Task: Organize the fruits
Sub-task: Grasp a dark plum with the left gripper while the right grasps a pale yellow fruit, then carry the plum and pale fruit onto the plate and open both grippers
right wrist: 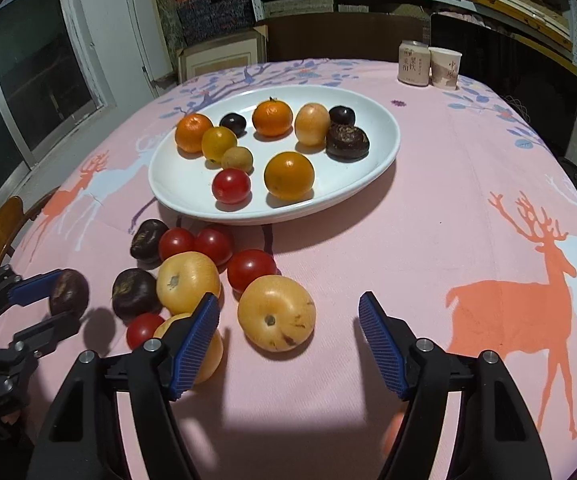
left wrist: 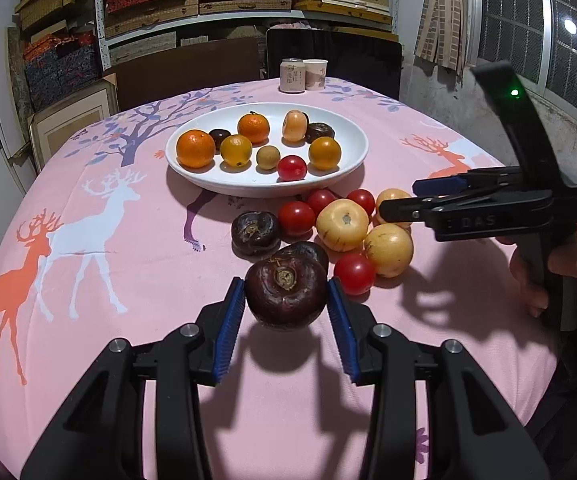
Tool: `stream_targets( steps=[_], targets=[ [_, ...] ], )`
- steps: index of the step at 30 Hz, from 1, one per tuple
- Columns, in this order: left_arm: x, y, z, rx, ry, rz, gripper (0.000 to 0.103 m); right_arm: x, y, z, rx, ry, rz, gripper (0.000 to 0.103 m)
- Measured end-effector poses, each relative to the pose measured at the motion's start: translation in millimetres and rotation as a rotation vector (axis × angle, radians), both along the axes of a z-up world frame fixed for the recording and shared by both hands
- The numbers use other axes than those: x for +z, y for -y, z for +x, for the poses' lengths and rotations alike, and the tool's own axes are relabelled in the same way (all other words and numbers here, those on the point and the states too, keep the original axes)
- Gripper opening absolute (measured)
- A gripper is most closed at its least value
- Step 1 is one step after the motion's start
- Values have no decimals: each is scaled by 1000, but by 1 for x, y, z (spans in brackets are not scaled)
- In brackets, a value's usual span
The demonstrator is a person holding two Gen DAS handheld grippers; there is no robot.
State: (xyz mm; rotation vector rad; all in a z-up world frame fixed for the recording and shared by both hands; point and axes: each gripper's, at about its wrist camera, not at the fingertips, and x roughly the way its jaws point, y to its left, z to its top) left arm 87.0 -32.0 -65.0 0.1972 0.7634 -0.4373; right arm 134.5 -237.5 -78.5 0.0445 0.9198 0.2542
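Fruit lies loose on the pink worktop (left wrist: 136, 264) before a white plate (left wrist: 352, 168). Left tool (left wrist: 286, 300), angled downward, pinches a dark chestnut (left wrist: 286, 296). Right tool (right wrist: 288, 320), also tilted down, stands spread around a yellow fruit (right wrist: 276, 312), not touching.

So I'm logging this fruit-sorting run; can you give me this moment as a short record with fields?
left tool: shut on a dark purple fruit
right tool: open, holding nothing, a yellow fruit just ahead between its fingers
white plate: holds oranges, one cherry tomato, dark and yellow fruits
loose on pink tablecloth: cherry tomatoes, yellow fruits, dark fruits
far edge: drink can, paper cup
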Motion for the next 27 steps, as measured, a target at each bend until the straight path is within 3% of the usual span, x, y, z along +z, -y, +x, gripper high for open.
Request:
stream_targets(
  steps=[3,6,21,27],
  targets=[
    [-2,-2,2,9,-7,-5,41,-6,-3,6,6,-29,9,60],
    [-4,-2,4,11,-15,-8,41,-11,-3,11,17,-57,43,42],
    [1,-8,3,28,-15,-40,41,12,20,-15,-11,12,126,41],
    [25,-12,13,31,30,-63,41,41,29,-19,5,87,142,41]
  ],
)
